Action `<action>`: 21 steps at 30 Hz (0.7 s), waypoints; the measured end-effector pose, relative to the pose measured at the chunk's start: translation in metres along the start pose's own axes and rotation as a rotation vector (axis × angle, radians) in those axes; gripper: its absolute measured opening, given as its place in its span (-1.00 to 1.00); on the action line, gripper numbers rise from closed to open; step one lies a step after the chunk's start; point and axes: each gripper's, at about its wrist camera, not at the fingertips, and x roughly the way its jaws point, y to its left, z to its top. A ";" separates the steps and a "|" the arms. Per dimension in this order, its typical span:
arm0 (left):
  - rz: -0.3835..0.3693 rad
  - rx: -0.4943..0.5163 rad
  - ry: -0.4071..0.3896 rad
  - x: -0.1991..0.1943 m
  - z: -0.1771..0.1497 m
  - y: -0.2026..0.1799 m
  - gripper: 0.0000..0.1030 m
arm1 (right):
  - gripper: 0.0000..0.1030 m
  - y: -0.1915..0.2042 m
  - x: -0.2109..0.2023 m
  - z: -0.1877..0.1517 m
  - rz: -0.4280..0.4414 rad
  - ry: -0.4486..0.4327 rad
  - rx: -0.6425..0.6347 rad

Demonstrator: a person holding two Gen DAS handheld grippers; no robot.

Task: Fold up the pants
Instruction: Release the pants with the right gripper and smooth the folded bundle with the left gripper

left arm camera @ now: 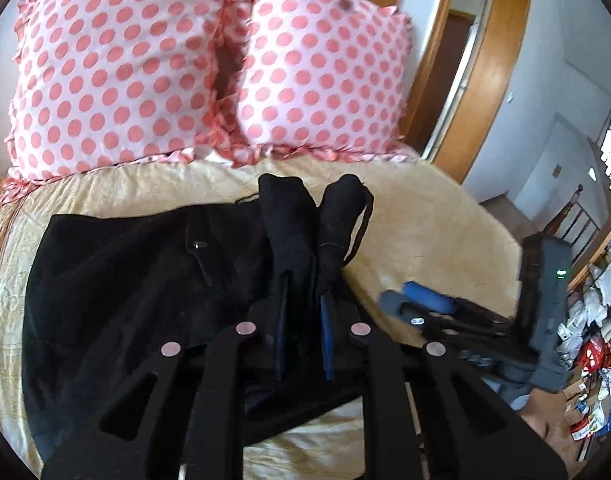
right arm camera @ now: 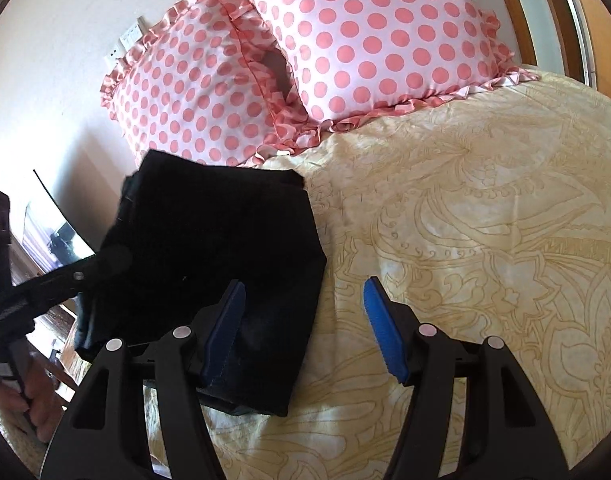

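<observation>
A: What covers the bed (right arm camera: pixel 485 240)?
B: A cream sheet with a pale scroll pattern.
A: And lying on it?
B: Black pants (right arm camera: pixel 209 248), folded, and two pink polka-dot pillows (right arm camera: pixel 369 40) by the wall

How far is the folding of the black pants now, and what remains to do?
Mostly done: the black pants lie as a compact folded block on the yellow bedspread, near the polka-dot pillows. In hand: the left tool is shut on a bunch of the pants. The right tool is open, holding nothing. Left: release and flatten.
</observation>
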 end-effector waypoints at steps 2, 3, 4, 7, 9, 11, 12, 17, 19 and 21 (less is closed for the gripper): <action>-0.013 0.012 0.006 0.001 -0.008 -0.009 -0.74 | 0.23 0.000 -0.001 0.000 -0.018 -0.004 -0.007; -0.011 0.022 0.018 0.005 -0.014 -0.013 -0.74 | 0.23 -0.001 -0.003 -0.001 -0.026 -0.006 -0.007; -0.010 0.031 0.028 0.009 -0.021 -0.016 -0.74 | 0.23 -0.004 -0.004 -0.001 -0.037 -0.011 -0.003; -0.015 0.032 0.072 0.019 -0.041 -0.019 -0.74 | 0.23 -0.011 -0.010 0.002 -0.069 -0.032 0.007; -0.003 0.048 0.097 0.028 -0.055 -0.021 -0.72 | 0.23 -0.013 -0.015 0.007 -0.082 -0.047 0.009; 0.017 0.082 0.083 0.027 -0.063 -0.024 -0.66 | 0.23 -0.012 -0.020 0.013 -0.085 -0.061 0.002; 0.017 0.092 0.071 0.023 -0.063 -0.026 -0.60 | 0.23 -0.009 -0.022 0.017 -0.079 -0.069 -0.004; -0.033 0.033 0.062 -0.002 -0.058 -0.013 0.46 | 0.34 0.011 -0.022 0.034 0.000 -0.054 -0.029; 0.009 0.024 0.032 -0.017 -0.057 0.000 0.61 | 0.42 0.020 -0.016 0.040 0.014 -0.040 -0.045; 0.079 0.007 0.007 -0.027 -0.055 0.018 0.61 | 0.42 0.031 -0.008 0.044 0.007 -0.026 -0.080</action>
